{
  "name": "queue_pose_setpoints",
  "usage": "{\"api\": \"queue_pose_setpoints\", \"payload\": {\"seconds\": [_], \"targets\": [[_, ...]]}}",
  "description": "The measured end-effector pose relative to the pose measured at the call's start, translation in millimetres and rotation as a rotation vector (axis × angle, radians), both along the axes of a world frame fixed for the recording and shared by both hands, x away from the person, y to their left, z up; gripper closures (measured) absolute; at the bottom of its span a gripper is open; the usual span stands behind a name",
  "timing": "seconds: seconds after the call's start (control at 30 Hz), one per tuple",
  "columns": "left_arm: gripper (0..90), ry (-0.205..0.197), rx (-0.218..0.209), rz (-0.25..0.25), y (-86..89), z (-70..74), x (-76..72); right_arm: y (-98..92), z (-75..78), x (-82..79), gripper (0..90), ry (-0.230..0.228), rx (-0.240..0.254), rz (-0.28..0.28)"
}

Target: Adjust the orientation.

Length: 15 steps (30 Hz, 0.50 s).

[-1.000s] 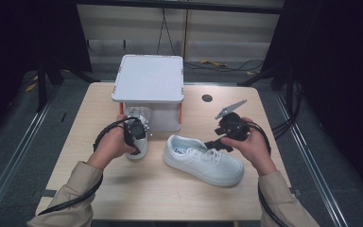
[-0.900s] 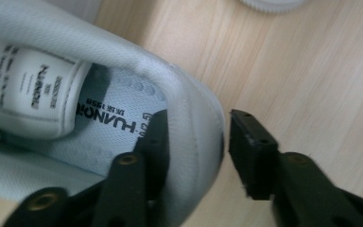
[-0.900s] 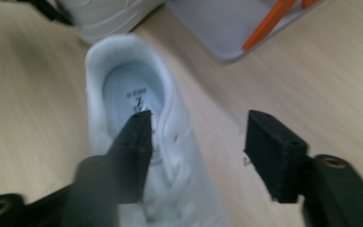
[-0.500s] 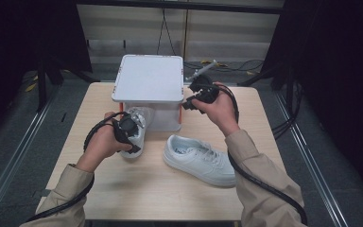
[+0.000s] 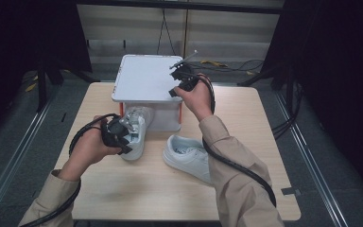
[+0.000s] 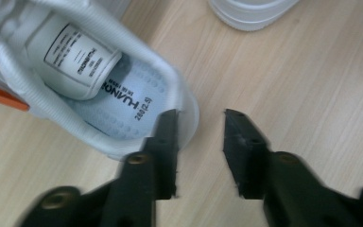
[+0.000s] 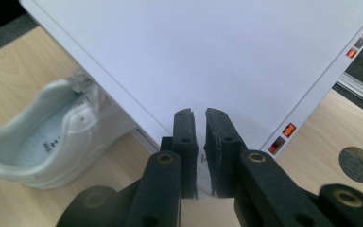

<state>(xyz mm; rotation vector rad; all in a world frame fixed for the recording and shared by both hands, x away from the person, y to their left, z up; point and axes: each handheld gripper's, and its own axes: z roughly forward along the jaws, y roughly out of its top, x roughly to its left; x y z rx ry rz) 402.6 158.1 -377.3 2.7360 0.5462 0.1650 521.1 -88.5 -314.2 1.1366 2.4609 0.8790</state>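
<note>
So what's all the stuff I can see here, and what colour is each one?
Shoe box lid: one, white, on top of the box at the far middle of the table.
Shoe box: one, white with orange corner edges, under the lid.
Left sneaker: one, white, beside the box front, its heel wall between the left tongs.
Right sneaker: one, white, lying on the table nearer the person, partly behind the right sleeve.
Table: one, light wood, with a round grey plug near the box.
Left tongs: one pair, black, at the left sneaker's heel.
Right tongs: one pair, black, closed on the lid's corner.
Sleeves: two, beige, coming in from the bottom.
</note>
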Motion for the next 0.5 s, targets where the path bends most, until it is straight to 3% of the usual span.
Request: {"api": "queue_pose_setpoints", "payload": {"seconds": [0.1, 0.2, 0.3, 0.37, 0.43, 0.5], "targets": [[86.9, 0.035, 0.032, -0.020, 0.2, -9.9, -6.2, 1.1, -8.1, 3.3, 83.7, 0.008, -0.029, -0.011], [90.0, 0.040, 0.059, -0.035, -4.1, -35.5, -4.5, -2.5, -10.5, 5.5, 85.0, 0.005, 0.018, -0.037], [90.0, 0.019, 0.040, -0.006, -7.7, -52.0, 1.1, -3.0, -10.9, 6.6, 85.3, 0.018, 0.034, -0.056], [90.0, -0.005, 0.021, 0.022, -10.9, -56.7, 5.8, -2.2, -11.0, 6.4, 85.4, 0.016, 0.029, -0.063], [90.0, 0.024, 0.028, 0.045, -14.8, -57.0, 9.4, -2.1, -11.8, 6.0, 85.6, 0.008, 0.032, -0.065], [90.0, 0.004, 0.013, 0.025, -19.7, -54.5, 9.9, -2.1, -12.2, 5.1, 85.6, 0.006, 0.034, -0.070]]}}
